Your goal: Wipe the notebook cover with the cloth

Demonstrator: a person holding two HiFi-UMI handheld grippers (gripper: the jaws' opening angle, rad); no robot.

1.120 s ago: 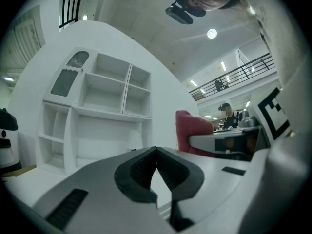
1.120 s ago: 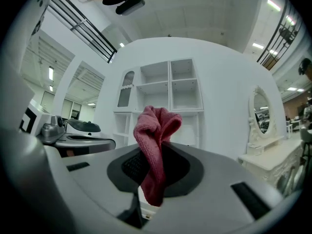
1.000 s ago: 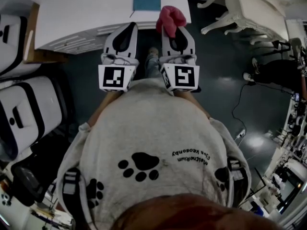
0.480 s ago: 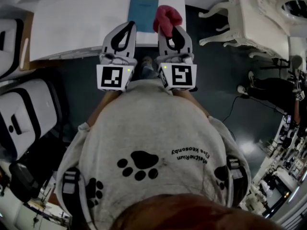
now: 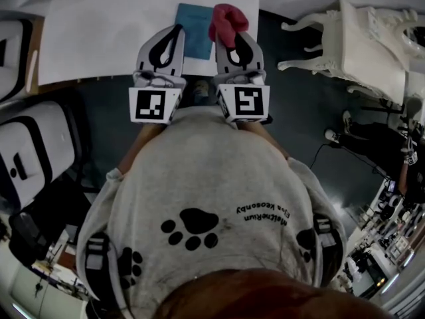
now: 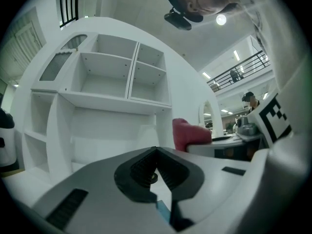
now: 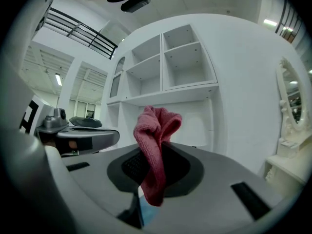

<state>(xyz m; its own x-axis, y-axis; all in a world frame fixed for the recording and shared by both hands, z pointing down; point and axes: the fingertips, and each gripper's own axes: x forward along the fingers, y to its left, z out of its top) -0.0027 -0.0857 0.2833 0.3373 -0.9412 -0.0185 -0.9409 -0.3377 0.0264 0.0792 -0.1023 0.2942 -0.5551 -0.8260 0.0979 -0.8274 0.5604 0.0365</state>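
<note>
A blue notebook [image 5: 195, 24] lies flat on the white table [image 5: 99, 38], just ahead of both grippers. My right gripper [image 5: 232, 37] is shut on a pink-red cloth [image 5: 227, 22], which bunches up past its tips at the notebook's right edge. In the right gripper view the cloth [image 7: 155, 150] hangs out of the shut jaws. My left gripper [image 5: 174, 33] is shut with nothing in it, its tips over the notebook's left edge. In the left gripper view the left gripper [image 6: 155, 152] points at a white shelf unit, with the cloth [image 6: 187, 133] to its right.
A white shelf unit [image 6: 114, 87] stands behind the table. An ornate white chair [image 5: 358, 42] is at the right on the dark floor. White cases [image 5: 33, 158] sit at the left. A cable [image 5: 332, 148] runs across the floor at the right.
Both grippers have come forward over the table's near edge. More of the notebook shows, and the cloth now lies beside its right edge.
</note>
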